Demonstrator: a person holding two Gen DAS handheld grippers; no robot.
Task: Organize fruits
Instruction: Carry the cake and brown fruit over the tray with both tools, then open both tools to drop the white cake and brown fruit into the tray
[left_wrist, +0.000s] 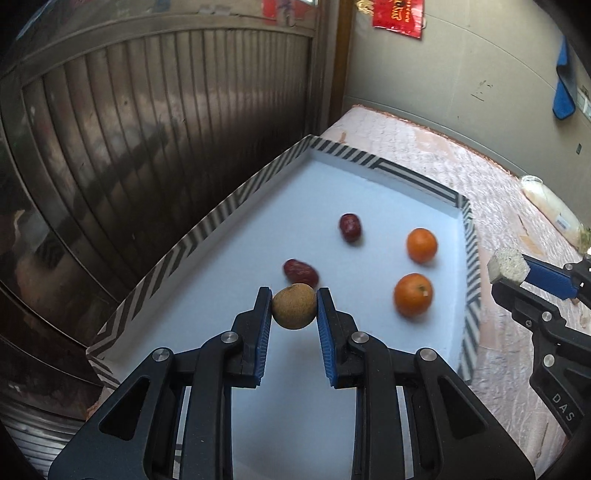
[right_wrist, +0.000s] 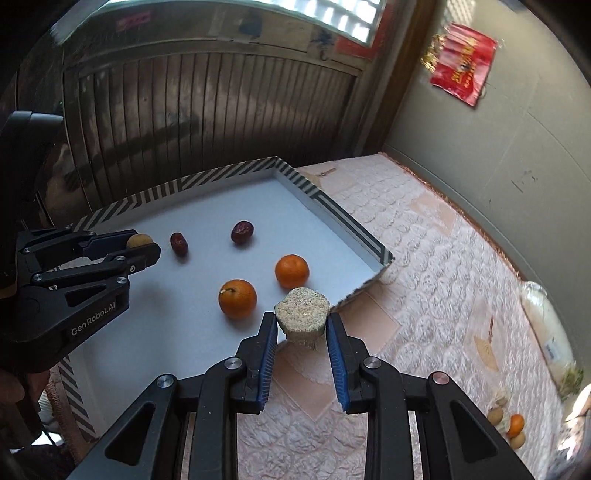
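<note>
The left gripper (left_wrist: 294, 308) has its jaws clenched on a brown longan (left_wrist: 294, 306) over the tray (left_wrist: 236, 206), lower centre. The right gripper (right_wrist: 302, 325) grips a speckled hexagonal block (right_wrist: 302, 308); its underside is hidden. Blurred fruits (right_wrist: 511, 424) sit lower right.

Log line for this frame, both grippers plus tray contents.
left gripper: shut on longan | right gripper: shut on grain block | tray: oranges, dates
</note>
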